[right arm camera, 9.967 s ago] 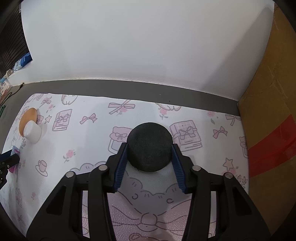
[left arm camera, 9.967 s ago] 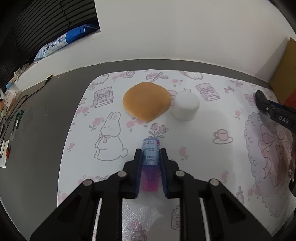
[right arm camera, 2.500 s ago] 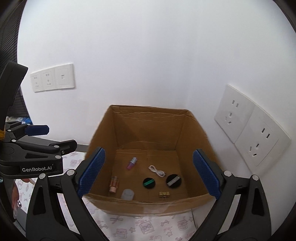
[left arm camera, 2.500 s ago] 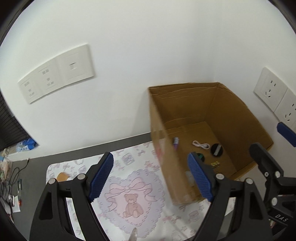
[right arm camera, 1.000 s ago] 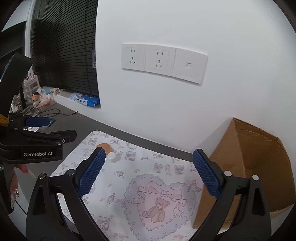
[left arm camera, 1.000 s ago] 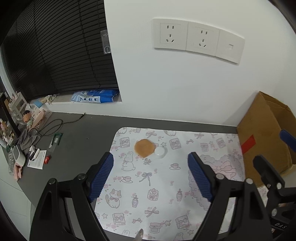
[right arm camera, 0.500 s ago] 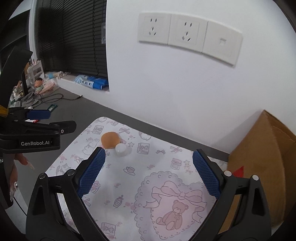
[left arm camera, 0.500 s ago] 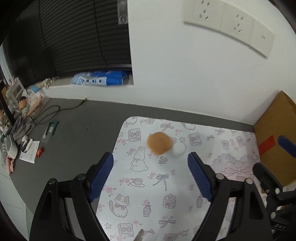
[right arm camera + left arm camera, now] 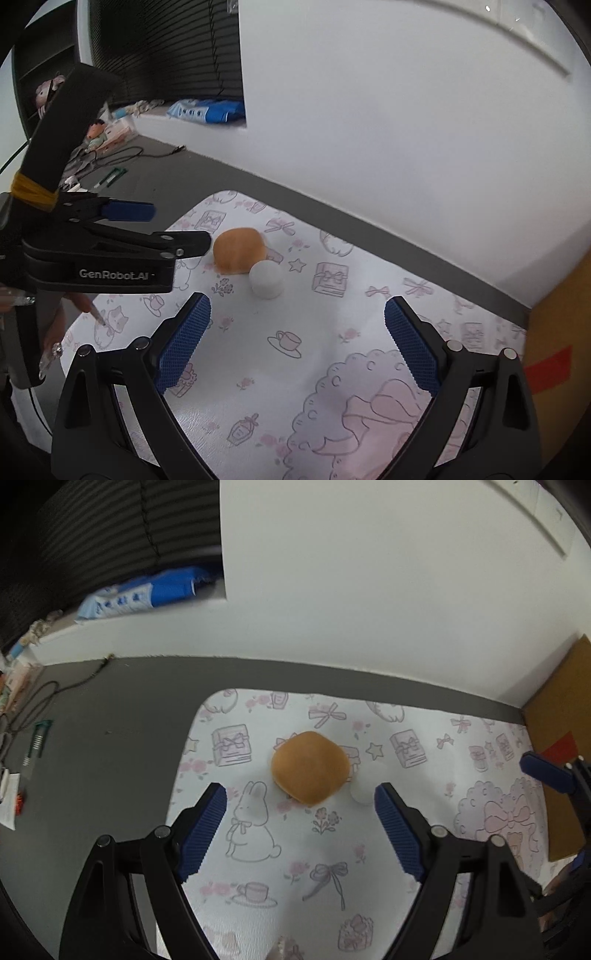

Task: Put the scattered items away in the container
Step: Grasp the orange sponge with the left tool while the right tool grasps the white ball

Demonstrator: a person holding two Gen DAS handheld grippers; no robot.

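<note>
Orange bun [image 9: 310, 771] ahead of wide, empty left claw [image 9: 297, 827] — white cap [image 9: 364, 792], perhaps touching, beside it

Blue-and-white packet [image 9: 147, 596] on the sill, black cable [image 9: 55, 690] across grey floor, dark blinds [image 9: 166, 48].

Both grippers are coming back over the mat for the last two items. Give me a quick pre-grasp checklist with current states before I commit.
1. Left gripper open and empty: ok.
2. Right gripper open and empty: ok.
3. Orange pad ahead of the left gripper, roughly centred between its fingers: ok.
4. White cap ahead of the right gripper, though left of its centre line: not ok, needs a shift.
5. Pad and cap separated enough for one finger between them: cannot tell; they look touching or nearly so.
6. Cardboard box at the mat's right edge for the drop: ok; its opening is out of view.
</note>
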